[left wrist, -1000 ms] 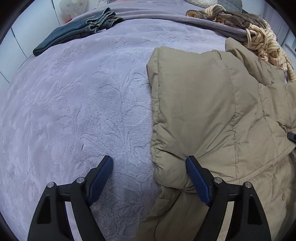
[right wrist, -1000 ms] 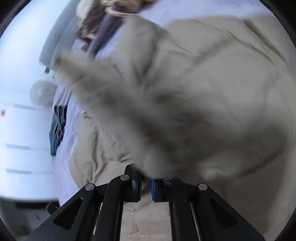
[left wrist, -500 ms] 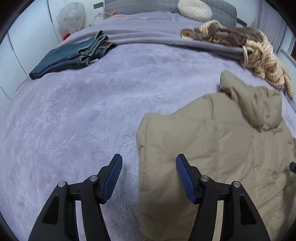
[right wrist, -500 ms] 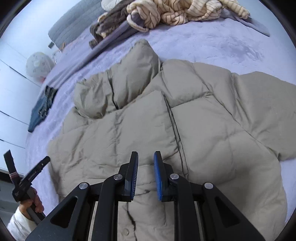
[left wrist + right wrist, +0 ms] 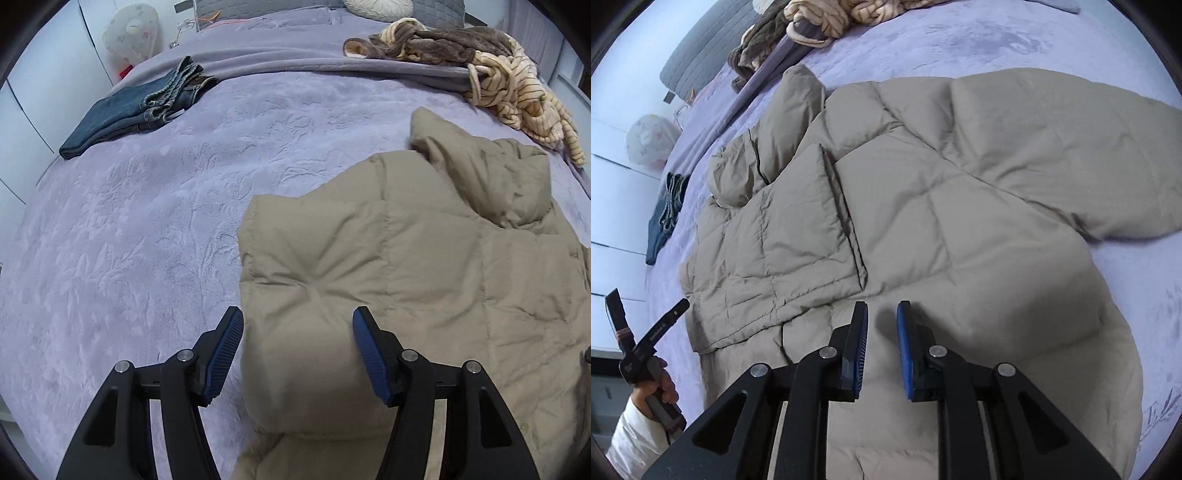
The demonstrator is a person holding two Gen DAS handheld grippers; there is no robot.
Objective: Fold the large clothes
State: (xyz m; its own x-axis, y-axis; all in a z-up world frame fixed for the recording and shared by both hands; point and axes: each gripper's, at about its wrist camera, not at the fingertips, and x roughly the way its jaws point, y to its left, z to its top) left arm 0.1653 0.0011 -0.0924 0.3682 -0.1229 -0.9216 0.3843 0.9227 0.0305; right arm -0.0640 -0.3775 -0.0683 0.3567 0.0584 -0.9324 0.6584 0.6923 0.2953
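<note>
A large beige puffer jacket [image 5: 424,258] lies spread on the lilac bedspread [image 5: 140,229]; it also shows in the right wrist view [image 5: 960,192], with one sleeve folded across its front [image 5: 790,236] and the other stretched to the right. My left gripper [image 5: 297,350] is open, its blue pads either side of the folded sleeve's puffy edge without pinching it. My right gripper [image 5: 882,332] is open a little and empty, just above the jacket's middle. The left gripper also appears at the left edge of the right wrist view [image 5: 646,332].
Folded blue jeans [image 5: 136,107] lie at the far left of the bed. A heap of brown and striped clothes [image 5: 480,62] lies at the far right by the grey headboard [image 5: 698,55]. A white fan [image 5: 129,29] stands beside the bed.
My right gripper let go of the sleeve it carried, which now lies folded across the jacket, and opened slightly. My left gripper pulled back and up, then closed in over the sleeve's edge.
</note>
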